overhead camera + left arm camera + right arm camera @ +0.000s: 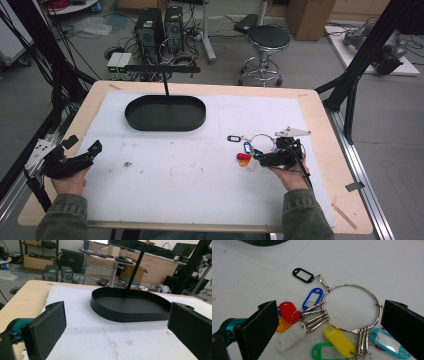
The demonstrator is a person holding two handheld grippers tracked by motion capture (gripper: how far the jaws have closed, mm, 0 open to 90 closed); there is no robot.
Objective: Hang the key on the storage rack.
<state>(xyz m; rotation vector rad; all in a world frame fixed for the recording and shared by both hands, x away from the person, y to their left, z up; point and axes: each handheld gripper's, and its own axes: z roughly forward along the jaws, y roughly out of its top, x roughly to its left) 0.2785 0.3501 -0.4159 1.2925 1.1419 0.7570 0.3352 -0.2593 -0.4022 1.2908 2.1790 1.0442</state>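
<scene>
A large metal key ring (353,307) lies flat on the white mat, with several coloured plastic tags clipped to it: black (303,275), blue (313,297), red (289,311), white, yellow (338,340), green and teal. In the high view the ring with its tags (250,148) lies at the right middle of the mat. My right gripper (276,151) hovers over it, open, its jaws either side of the ring (327,327). My left gripper (82,150) is open at the table's left edge, with nothing between its jaws (115,327).
A black oval tray (165,114) with an upright post and crossbar stands at the back middle of the white mat (175,170). Beyond the table are computer towers (159,25), a stool (264,45) and black frame struts (355,75).
</scene>
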